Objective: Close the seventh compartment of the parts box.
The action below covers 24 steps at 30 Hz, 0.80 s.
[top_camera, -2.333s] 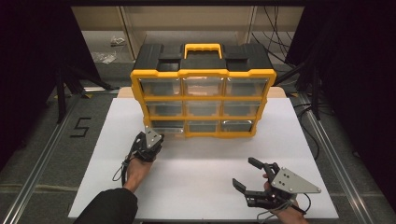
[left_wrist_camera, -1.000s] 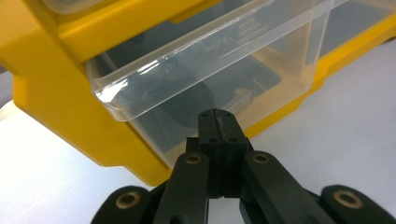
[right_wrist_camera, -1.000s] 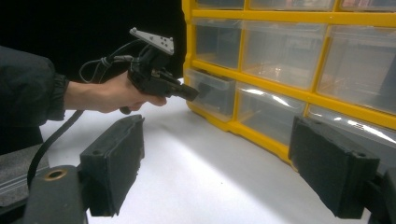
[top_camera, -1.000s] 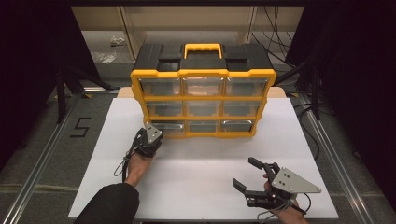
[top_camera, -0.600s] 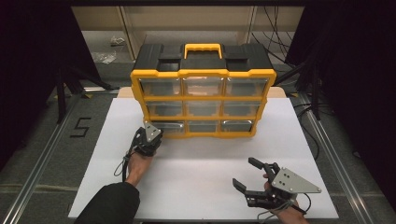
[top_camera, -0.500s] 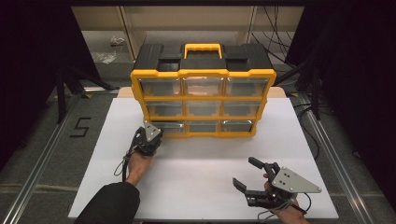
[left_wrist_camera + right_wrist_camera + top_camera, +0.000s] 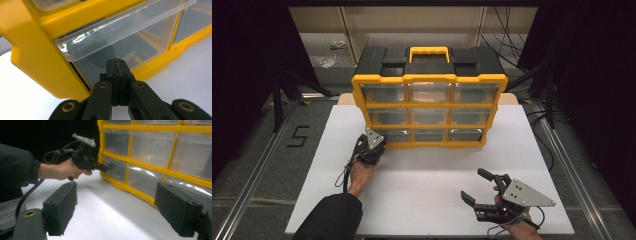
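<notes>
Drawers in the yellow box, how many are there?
9 clear drawers in the yellow box: three along the top, three in the middle, three at the bottom. None look hidden.

The organizer [image 7: 429, 80] has a frame of glossy yellow plastic and a matt black plastic top. Its drawer [image 7: 120, 42] is clear, shiny plastic. The left tool [image 7: 116, 72] looks like matt black plastic. The surface [image 7: 422, 185] is smooth, matt white.

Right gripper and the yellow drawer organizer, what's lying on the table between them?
Nothing: in the high view only bare white table lies between the right gripper and the yellow drawer organizer.
</notes>
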Each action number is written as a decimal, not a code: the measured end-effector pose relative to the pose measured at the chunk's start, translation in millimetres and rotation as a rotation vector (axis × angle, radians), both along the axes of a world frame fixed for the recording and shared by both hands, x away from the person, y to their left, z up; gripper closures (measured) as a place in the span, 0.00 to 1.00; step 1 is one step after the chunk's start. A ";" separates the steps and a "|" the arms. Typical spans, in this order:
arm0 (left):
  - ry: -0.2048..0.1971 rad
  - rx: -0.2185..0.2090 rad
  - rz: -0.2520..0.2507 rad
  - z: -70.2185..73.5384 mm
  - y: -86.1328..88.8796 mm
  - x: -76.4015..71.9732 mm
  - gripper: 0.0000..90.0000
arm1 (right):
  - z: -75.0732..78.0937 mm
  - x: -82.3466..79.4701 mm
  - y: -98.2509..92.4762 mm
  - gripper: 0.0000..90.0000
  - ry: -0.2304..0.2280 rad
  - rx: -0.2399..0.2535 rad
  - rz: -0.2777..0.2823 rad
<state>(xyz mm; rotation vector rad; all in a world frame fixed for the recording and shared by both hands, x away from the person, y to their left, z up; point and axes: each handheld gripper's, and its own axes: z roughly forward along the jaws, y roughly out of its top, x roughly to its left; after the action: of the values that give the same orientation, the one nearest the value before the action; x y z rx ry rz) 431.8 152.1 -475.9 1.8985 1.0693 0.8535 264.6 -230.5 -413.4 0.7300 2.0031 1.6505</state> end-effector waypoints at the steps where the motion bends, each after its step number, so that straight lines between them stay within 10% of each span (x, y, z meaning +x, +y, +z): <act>1: -0.001 -0.002 0.002 0.1 0.1 0.2 1.00 | 0.0 -0.1 -0.1 0.21 0.000 0.000 0.000; 24: 0.041 -0.086 0.026 3.5 1.1 6.2 1.00 | 0.0 -0.3 0.2 0.21 -0.001 -0.002 0.002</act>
<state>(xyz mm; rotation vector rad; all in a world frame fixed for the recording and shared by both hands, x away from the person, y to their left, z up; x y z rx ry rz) 438.0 153.2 -472.4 1.8412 1.1394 0.7734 264.3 -230.2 -413.4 0.7266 2.0049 1.6489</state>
